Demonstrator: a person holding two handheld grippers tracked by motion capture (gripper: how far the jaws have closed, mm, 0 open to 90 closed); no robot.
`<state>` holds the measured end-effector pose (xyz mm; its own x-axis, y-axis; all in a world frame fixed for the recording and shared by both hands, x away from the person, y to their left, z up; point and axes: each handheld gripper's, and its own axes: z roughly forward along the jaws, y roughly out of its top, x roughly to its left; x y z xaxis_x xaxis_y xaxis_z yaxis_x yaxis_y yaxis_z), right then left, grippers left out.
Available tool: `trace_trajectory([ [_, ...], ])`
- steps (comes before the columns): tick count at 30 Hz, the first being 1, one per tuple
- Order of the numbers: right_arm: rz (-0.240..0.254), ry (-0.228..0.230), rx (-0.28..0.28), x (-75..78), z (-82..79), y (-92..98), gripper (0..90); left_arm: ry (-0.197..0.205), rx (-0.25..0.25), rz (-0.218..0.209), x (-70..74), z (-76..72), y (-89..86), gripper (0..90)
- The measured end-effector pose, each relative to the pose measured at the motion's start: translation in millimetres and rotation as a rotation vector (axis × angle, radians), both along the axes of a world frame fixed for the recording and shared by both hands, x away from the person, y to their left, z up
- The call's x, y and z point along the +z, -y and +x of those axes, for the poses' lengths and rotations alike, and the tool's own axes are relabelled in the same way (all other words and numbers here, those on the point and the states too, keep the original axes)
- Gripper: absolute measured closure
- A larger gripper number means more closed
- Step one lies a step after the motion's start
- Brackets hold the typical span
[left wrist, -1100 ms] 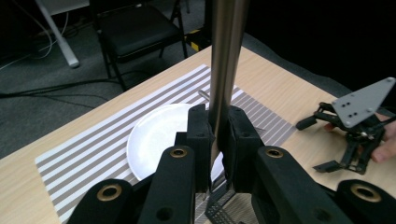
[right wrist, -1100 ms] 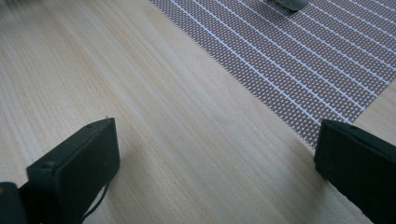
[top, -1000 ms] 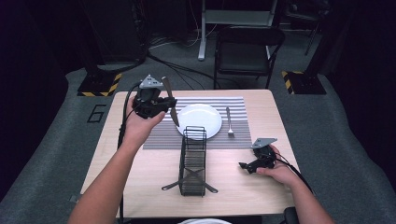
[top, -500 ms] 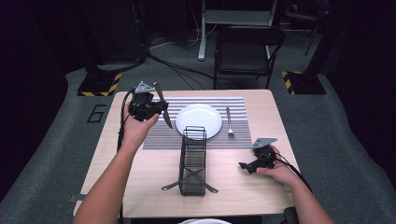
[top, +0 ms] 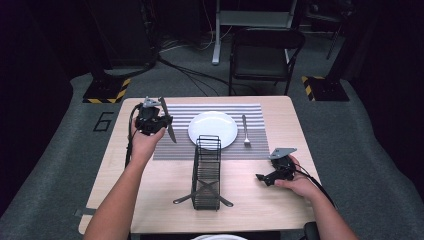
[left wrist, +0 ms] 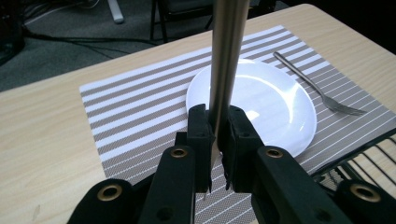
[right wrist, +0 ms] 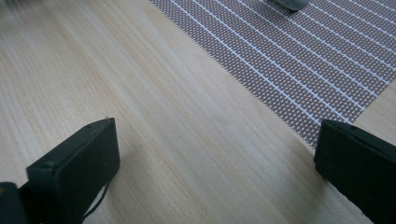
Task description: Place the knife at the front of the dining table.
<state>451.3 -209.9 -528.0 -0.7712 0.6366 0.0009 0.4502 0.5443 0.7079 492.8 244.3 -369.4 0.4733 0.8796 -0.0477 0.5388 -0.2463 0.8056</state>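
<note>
Place setting under way on the counter: striped mat, plate and fork down, knife due left of the plate. Left gripper has its jaws clamped on that knife above the mat's left part, needing a gentle lowering. Right gripper rests on the counter, jaws wide apart, holding nothing.

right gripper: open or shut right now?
Open. In its own view the right gripper has its two black jaws far apart with only bare table between them; nothing is held. In the high view it rests near the table's right edge.
</note>
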Motion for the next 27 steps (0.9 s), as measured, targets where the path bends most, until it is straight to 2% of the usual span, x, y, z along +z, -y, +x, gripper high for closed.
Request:
trace_trajectory([
  [7,0.0,0.0,-0.001,0.0,0.0,0.0,0.0,-0.02,0.027,0.021,-17.2,6.0,-3.8,82.2],
  [10,0.0,0.0,0.0,0.0,-0.1,0.0,0.0,-0.041,0.019,0.063,-23.8,6.6,-4.4,82.3],
  [16,0.0,0.0,0.0,0.0,0.0,0.0,0.0,-0.039,0.018,0.061,-28.3,6.5,-3.5,82.3],
  [17,0.0,0.0,0.0,0.0,0.0,0.0,0.0,-0.052,0.013,0.062,-28.3,6.5,-3.2,82.2],
  [23,0.0,-0.001,0.0,0.0,0.0,0.0,0.0,-0.065,0.01,0.076,-32.5,8.1,-0.8,82.2],
  [25,0.0,0.0,0.0,0.0,0.0,0.0,0.0,-0.061,0.012,0.075,-33.7,8.4,-0.7,82.3],
  [27,0.0,-0.001,0.0,0.0,0.0,0.0,0.0,-0.05,0.026,0.053,-36.2,11.3,-1.9,82.3],
])
